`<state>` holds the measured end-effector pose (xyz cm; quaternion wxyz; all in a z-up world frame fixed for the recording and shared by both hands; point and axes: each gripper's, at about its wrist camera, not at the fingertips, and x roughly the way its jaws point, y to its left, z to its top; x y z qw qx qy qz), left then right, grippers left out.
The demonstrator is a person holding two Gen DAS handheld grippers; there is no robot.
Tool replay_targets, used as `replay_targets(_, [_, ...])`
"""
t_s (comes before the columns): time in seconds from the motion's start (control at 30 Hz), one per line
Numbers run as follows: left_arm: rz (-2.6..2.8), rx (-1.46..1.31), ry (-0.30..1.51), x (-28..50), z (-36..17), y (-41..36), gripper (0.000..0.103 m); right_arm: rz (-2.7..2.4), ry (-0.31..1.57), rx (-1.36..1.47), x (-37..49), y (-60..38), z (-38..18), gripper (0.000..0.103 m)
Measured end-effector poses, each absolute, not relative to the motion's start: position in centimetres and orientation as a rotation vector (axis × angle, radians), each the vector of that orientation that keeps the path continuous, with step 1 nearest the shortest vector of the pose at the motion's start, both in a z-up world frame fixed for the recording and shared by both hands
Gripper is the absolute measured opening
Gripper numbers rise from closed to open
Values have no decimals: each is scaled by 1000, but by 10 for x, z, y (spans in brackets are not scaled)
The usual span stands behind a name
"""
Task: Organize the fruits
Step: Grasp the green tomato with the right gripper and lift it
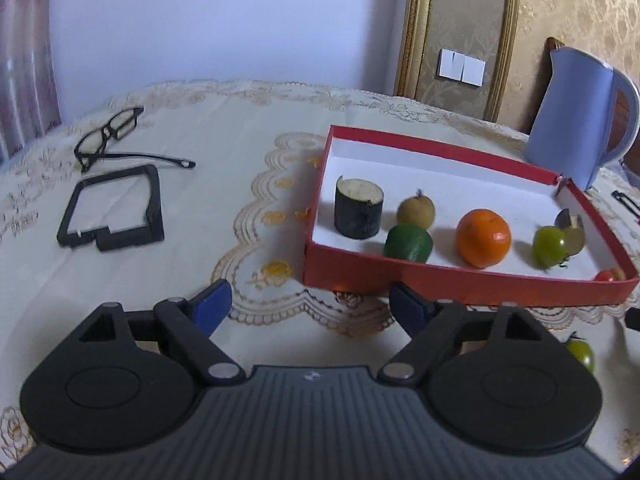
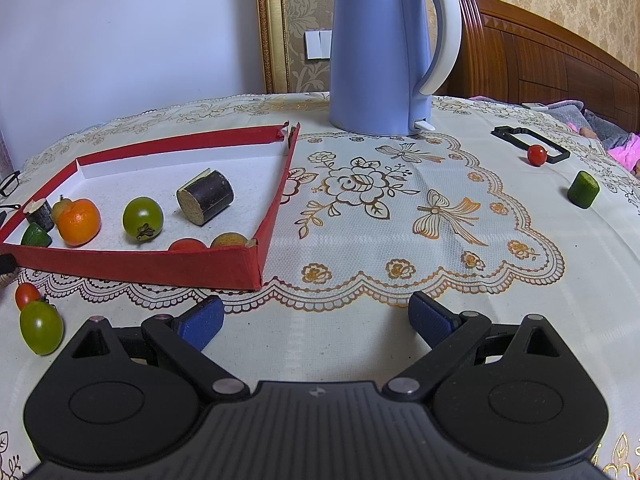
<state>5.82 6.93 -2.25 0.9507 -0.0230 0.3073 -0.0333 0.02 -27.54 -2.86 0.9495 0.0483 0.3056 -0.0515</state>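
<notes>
Left hand-held gripper [image 1: 310, 306] released and empty at lower centre, right hand-held gripper [image 2: 316, 318] likewise spread over bare surface [image 2: 360, 320], red tray [image 2: 140, 268] at left holding orange [image 2: 79, 222], green tomato [image 2: 143, 220], dark cane piece [image 2: 205, 197], kettle [image 2: 384, 52] top centre, green tomato [image 2: 41, 326] lower left outside tray.

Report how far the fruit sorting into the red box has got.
Done: the red cardboard box already holds an orange, a green tomato and other pieces. In hand: nothing; left gripper and right gripper are open and empty. Left: green oval tomato, small red tomato and green cut chunk sit on the tablecloth.
</notes>
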Motion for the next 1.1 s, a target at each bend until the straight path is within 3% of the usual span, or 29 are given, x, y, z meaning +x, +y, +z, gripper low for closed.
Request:
replay_targets(0.17, [-26, 3, 660, 67, -27, 59, 103, -107, 624, 93, 0, -275, -29, 99])
replay_targets(0.67, [-23, 2, 661, 68, -28, 60, 103, 83, 587, 211, -19, -263, -23, 99])
replay_targets(0.87, [-22, 2, 661, 68, -28, 60, 103, 159, 522, 47, -32, -215, -21, 99])
replay_targets(1.07, [-23, 2, 661, 68, -28, 60, 103, 229, 510, 63, -36, -197, -19, 98])
replay_targets(1.1, [-22, 2, 661, 68, -28, 60, 103, 228, 507, 39, -37, -192, -19, 94])
